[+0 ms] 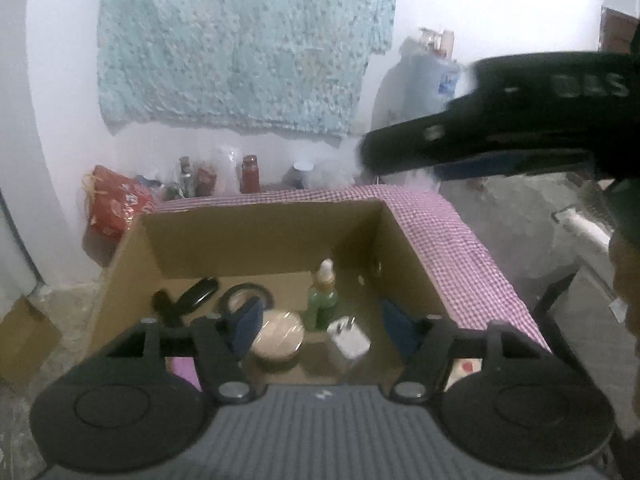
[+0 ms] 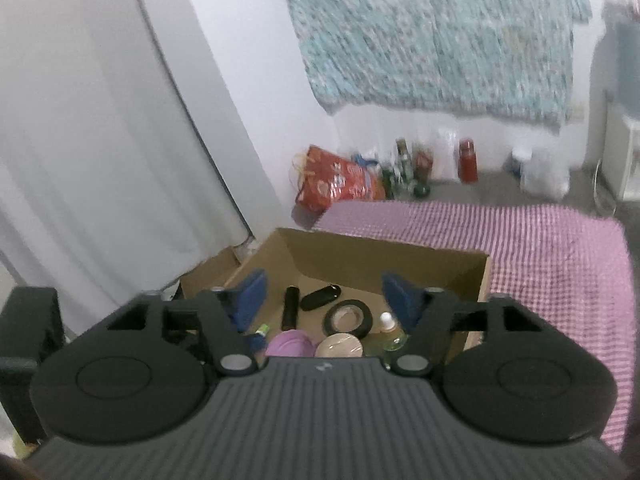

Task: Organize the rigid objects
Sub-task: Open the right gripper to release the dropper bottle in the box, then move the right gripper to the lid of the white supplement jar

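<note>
An open cardboard box stands on a pink checked tablecloth. Inside lie a green dropper bottle, a white plug adapter, a round beige tin, a black tape roll, a black oval case and a black cylinder. A purple lid lies near the tin. My left gripper hangs open above the box, nothing between its blue pads. My right gripper is open and empty too; its black body crosses the left wrist view at upper right.
A patterned blue cloth hangs on the white wall. On the floor behind the table stand a red bag, bottles and a red flask. A white curtain hangs at left. A smaller box sits on the floor.
</note>
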